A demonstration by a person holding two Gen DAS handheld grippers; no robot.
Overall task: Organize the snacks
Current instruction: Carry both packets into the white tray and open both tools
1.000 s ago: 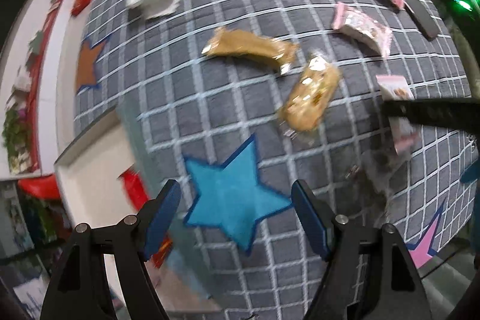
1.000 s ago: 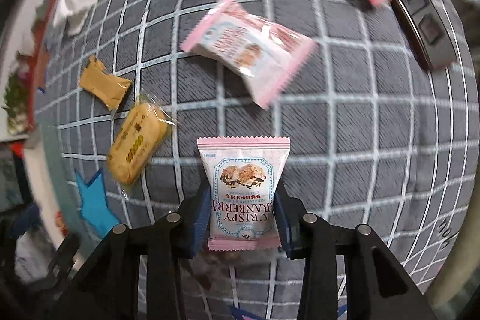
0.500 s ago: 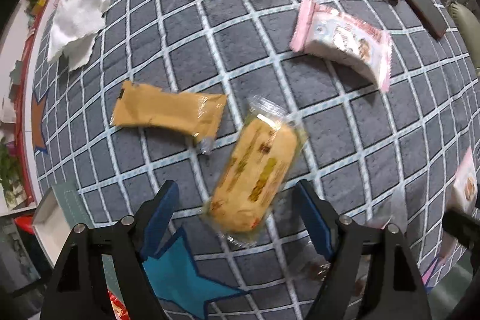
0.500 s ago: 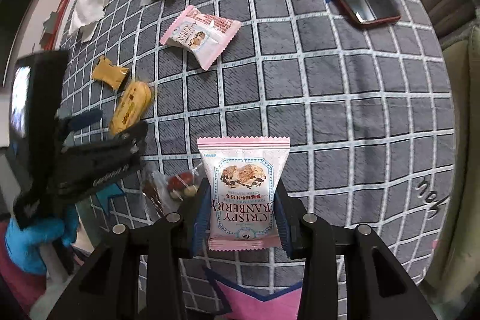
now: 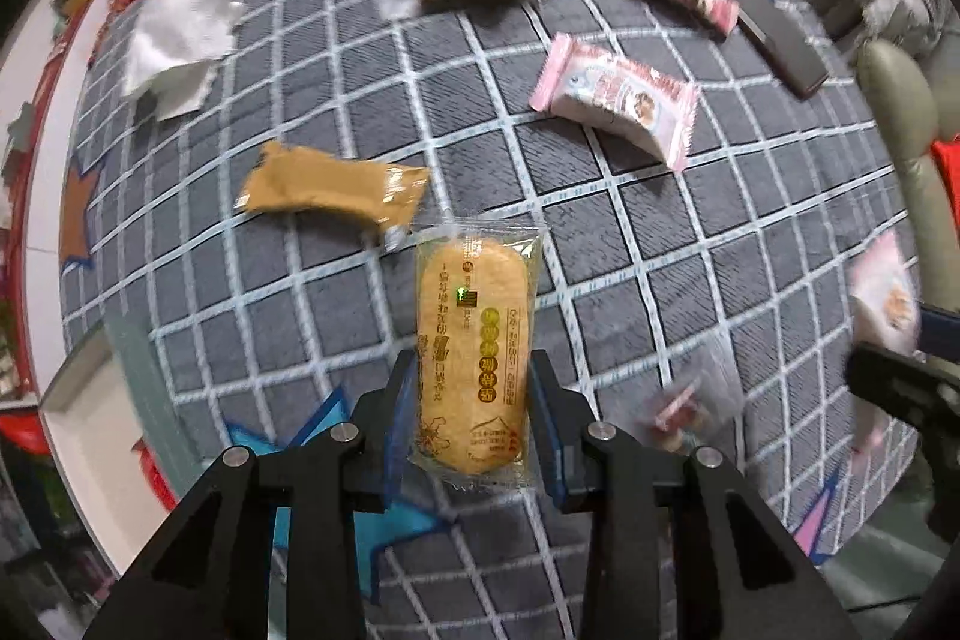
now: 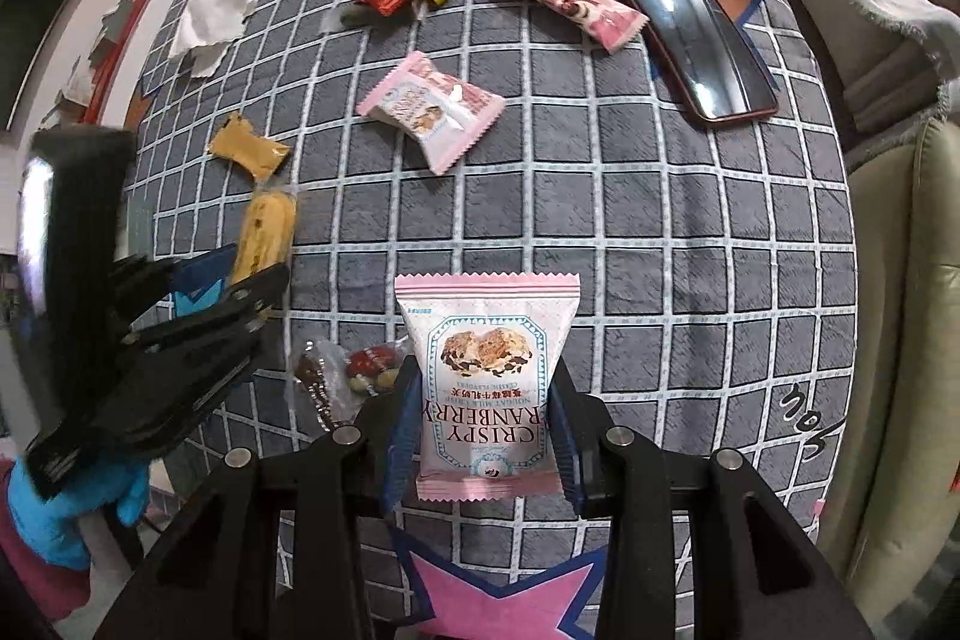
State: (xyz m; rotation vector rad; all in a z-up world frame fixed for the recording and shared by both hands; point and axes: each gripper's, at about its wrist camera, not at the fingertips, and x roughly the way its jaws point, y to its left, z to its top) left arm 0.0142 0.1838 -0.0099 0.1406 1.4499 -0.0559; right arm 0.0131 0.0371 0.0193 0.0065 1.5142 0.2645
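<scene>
The left gripper (image 5: 471, 415) has just been closing and now clamps a yellow rice cracker packet (image 5: 474, 346) across its short width, over the checked tabletop (image 5: 720, 244). The right gripper (image 6: 483, 436) is closed on a pink cranberry nougat packet (image 6: 486, 388), raised above the cloth. Both packets look light, with slick crinkly film; the cracker is probably brittle, so a gentle mid-body hold suits it. Loose nearby: one matching pink packet (image 6: 435, 109), one tan packet (image 5: 333, 187), one clear candy bag (image 6: 345, 370), one white tissue (image 6: 210, 19), and a pile further off.
</scene>
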